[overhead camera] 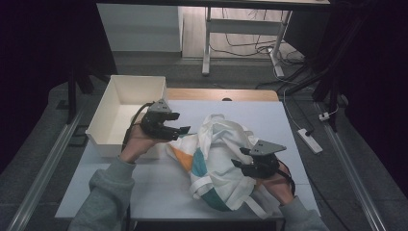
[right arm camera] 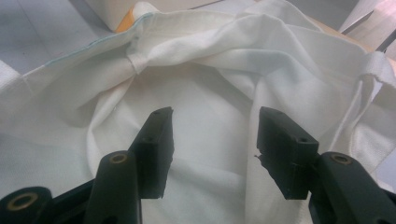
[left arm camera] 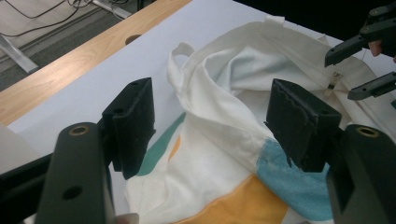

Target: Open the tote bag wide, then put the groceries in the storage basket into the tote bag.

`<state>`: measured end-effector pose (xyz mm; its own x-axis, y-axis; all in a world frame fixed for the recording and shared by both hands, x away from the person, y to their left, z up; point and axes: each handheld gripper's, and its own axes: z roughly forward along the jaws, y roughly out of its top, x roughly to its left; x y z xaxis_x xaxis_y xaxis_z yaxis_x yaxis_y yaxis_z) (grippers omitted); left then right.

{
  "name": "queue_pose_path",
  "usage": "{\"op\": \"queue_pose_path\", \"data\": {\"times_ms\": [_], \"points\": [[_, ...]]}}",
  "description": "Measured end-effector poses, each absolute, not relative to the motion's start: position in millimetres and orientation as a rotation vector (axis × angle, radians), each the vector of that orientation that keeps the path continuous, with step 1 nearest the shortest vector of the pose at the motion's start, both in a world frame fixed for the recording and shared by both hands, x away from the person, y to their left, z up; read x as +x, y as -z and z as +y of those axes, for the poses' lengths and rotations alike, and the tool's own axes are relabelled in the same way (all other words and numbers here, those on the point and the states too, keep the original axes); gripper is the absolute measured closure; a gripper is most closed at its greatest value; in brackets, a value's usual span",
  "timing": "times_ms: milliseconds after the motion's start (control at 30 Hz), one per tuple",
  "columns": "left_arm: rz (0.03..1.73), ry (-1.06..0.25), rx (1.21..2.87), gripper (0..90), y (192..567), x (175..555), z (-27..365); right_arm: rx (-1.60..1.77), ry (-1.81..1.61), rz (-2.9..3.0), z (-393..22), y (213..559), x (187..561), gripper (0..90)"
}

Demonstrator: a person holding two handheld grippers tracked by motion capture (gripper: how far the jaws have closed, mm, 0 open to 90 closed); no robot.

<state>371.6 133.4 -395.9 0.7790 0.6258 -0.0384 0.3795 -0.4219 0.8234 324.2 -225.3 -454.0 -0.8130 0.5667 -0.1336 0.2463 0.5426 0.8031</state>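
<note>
bag [overhead camera: 219,159]: white cloth tote with teal and orange patches, lying crumpled mid-table, mouth gaping toward the far side; one end nearly touching the bin, the other hanging near the table's front edge
left gripper [overhead camera: 179,129]: hovering at the bag's left end, just beside the bin; jaws standing wide apart, holding nothing; in the left gripper view the jaws [left arm camera: 212,128] are straddling a raised fold of cloth without touching it
right gripper [overhead camera: 243,160]: sitting over the bag's right part, near the front edge; jaws spread, nothing between the pads; in the right gripper view it [right arm camera: 212,149] is aiming into the white lining, below the hem
why so: looks like both are lining up to pinch opposite sides of the bag, likely to spread or lift it; a judgement only
handle [left arm camera: 180,51]: small loop lying flat on the white top, free to grab
hem [right arm camera: 135,58]: bunching into a knot-like pucker; likely a thick, firm spot to pinch
bin [overhead camera: 126,111]: white, open, looking empty, sitting at the table's left edge; its near wall is crowding the left gripper's room on that side
table [overhead camera: 144,187]: white top; bare space lying front-left and far-right of the bag, enough for pulling cloth flat
edges: front edge close to the right hand; wooden strip [overhead camera: 221,94] running along the far side
risk: loose cloth may slip or bunch between pads
</note>
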Motion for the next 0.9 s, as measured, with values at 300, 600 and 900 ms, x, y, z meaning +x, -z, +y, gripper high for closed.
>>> {"op": "queue_pose_path", "data": {"times_ms": [300,600,900], "points": [[0.813,-0.384,2.035,32.8,391.9,375.3,152.1,0.674,-1.164,2.399,-227.4,453.6,324.1,46.2],[0.891,-0.403,2.007,32.1,393.7,383.4,174.8,0.669,-1.161,2.394,-226.7,453.2,323.4,46.2],[0.946,-0.417,1.999,30.9,396.1,389.2,189.6,0.672,-1.152,2.4,-226.8,454.0,323.4,45.9]]}}
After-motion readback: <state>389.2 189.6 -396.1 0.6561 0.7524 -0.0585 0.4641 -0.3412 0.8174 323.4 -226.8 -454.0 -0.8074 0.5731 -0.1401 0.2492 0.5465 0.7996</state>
